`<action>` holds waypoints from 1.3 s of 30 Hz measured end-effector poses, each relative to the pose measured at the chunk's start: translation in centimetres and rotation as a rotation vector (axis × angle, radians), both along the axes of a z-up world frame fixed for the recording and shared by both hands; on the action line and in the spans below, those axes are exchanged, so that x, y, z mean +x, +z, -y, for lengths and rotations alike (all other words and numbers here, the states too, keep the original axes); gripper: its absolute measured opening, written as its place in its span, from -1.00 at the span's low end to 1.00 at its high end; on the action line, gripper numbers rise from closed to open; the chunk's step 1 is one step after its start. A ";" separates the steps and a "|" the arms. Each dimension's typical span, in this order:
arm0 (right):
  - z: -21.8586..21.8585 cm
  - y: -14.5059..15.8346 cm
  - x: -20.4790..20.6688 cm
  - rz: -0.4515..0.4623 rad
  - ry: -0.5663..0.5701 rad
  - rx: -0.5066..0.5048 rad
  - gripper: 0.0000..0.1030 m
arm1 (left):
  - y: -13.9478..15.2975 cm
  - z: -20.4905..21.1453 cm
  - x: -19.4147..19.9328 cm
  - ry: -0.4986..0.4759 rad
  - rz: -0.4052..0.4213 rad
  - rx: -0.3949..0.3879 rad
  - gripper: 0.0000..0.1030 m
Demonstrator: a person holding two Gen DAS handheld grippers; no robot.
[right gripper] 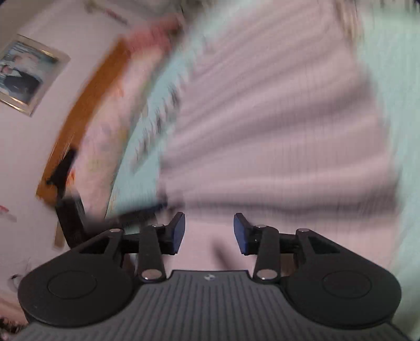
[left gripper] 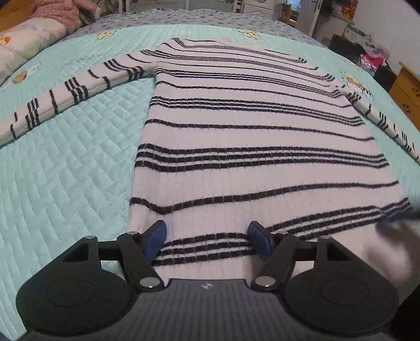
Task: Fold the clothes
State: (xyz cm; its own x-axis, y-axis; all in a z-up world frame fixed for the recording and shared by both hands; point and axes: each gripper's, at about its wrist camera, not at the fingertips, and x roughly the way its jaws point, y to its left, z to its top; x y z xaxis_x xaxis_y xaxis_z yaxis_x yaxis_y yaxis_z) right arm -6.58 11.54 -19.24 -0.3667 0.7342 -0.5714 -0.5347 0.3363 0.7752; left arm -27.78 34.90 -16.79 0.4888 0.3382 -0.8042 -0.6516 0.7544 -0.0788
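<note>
Striped sweater [left gripper: 252, 147] lies flat on quilted bedspread [left gripper: 65, 168]; both grippers' jaws released, right view seemingly blurred.

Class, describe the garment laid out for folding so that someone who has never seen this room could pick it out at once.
Start at the bed with the pale green quilted cover. Spread flat across its middle, both sleeves out to the sides, lies the sweater. It is pale pink with dark stripes, single and in threes, unlike the pink speckled bundle by the pillow.
</note>
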 end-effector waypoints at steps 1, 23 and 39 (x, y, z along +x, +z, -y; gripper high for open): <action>1.0 -0.6 -0.6 0.009 -0.020 0.012 -0.76 | 0.0 0.1 0.0 -0.001 -0.002 0.005 0.42; -2.0 2.5 -4.9 0.010 0.161 0.177 -0.25 | -0.1 -0.1 0.7 -0.009 -0.031 0.004 0.51; -3.2 0.0 -4.1 -0.040 0.158 0.111 -0.04 | 0.2 -0.1 0.4 -0.007 -0.041 -0.003 0.53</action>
